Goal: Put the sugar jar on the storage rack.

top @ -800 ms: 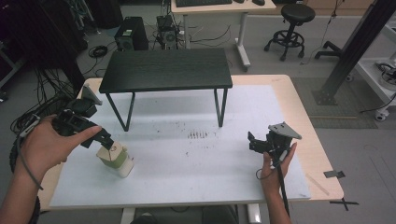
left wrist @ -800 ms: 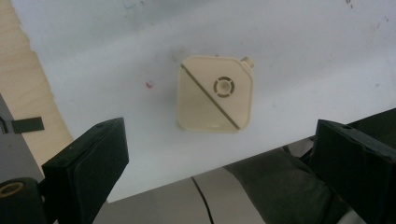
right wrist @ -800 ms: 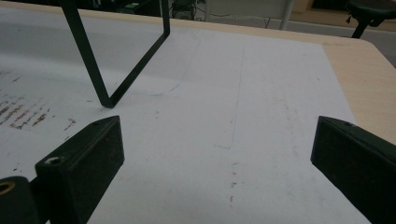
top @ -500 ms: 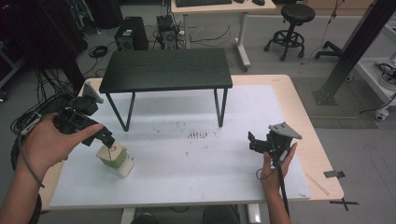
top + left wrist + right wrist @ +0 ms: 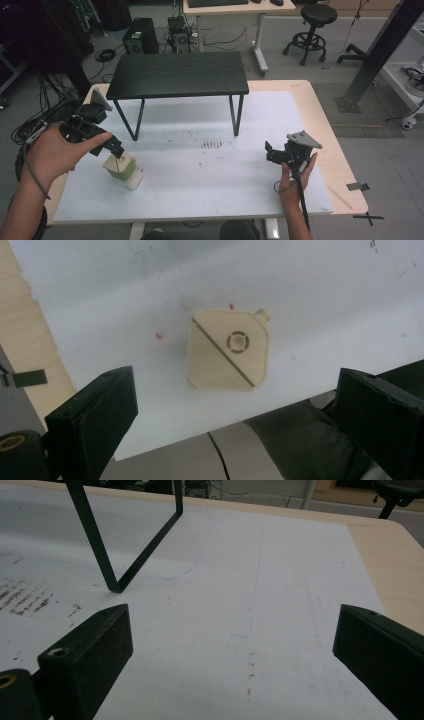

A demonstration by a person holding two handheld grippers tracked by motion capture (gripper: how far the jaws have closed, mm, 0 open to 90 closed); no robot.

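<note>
Cream carton (image 5: 229, 350) top between left gripper (image 5: 235, 410) jaws, seemingly untouched.

The small black table (image 5: 177, 75) stands on the white sheet (image 5: 210, 180); the carton (image 5: 124, 170) lies left-front of it.

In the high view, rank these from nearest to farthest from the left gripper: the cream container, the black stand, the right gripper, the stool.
From the left gripper:
1. Cream container, right below its jaws at the table's near left.
2. Black stand, its left leg just behind.
3. Right gripper, across the table at near right.
4. Stool, on the floor far right.
</note>
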